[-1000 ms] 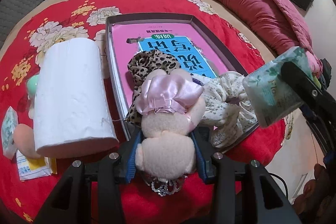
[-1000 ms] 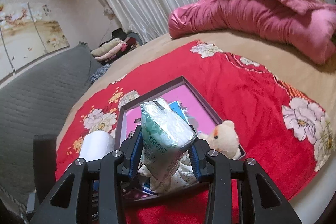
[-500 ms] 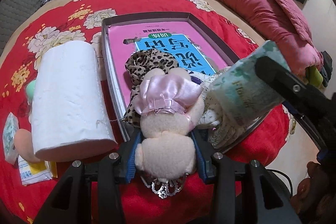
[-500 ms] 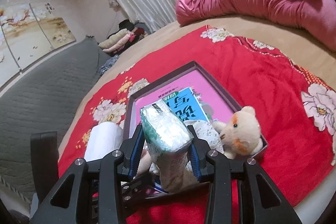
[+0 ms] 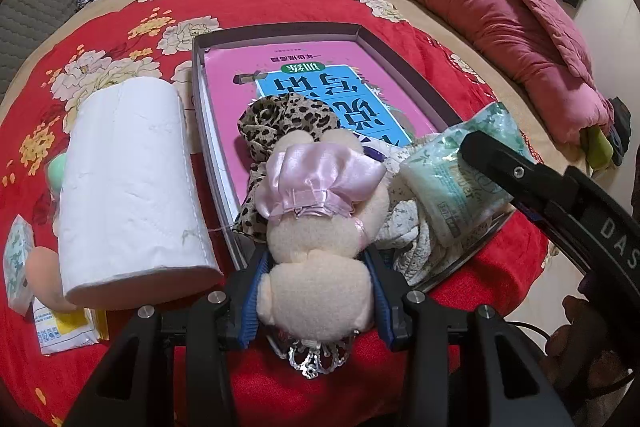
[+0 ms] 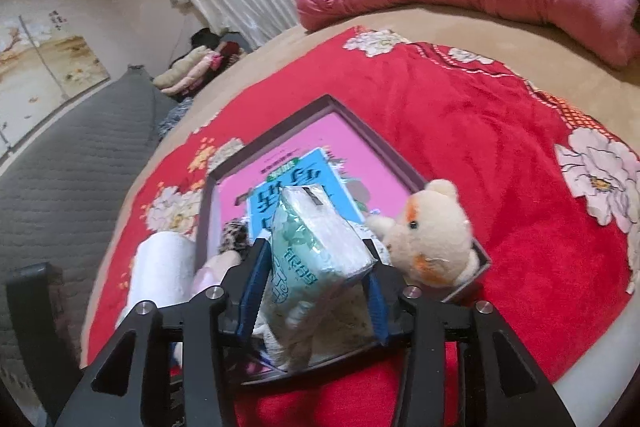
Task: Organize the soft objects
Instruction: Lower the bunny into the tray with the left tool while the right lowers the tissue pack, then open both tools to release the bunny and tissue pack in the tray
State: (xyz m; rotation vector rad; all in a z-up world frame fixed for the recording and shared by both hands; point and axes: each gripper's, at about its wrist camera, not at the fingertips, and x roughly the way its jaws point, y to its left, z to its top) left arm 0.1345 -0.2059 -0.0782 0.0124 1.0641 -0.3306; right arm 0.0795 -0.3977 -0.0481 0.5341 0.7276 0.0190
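Tissues (image 6: 316, 251) sat clamped in my right tongs (image 6: 312, 291) above the tray's (image 5: 276, 33) near corner; my left tongs (image 5: 316, 291) squeezed a plush doll (image 5: 316, 227) there. Crowded cloth beneath, seemingly, could tip either over the tray's rim onto the blanket (image 5: 280, 3).

**What I can't make out**

I see the doll (image 5: 316, 251) only from behind, its face hidden. The tissue pack (image 6: 316, 259) covers part of the book (image 6: 296, 183). The pack's small print is too blurred for me to read.
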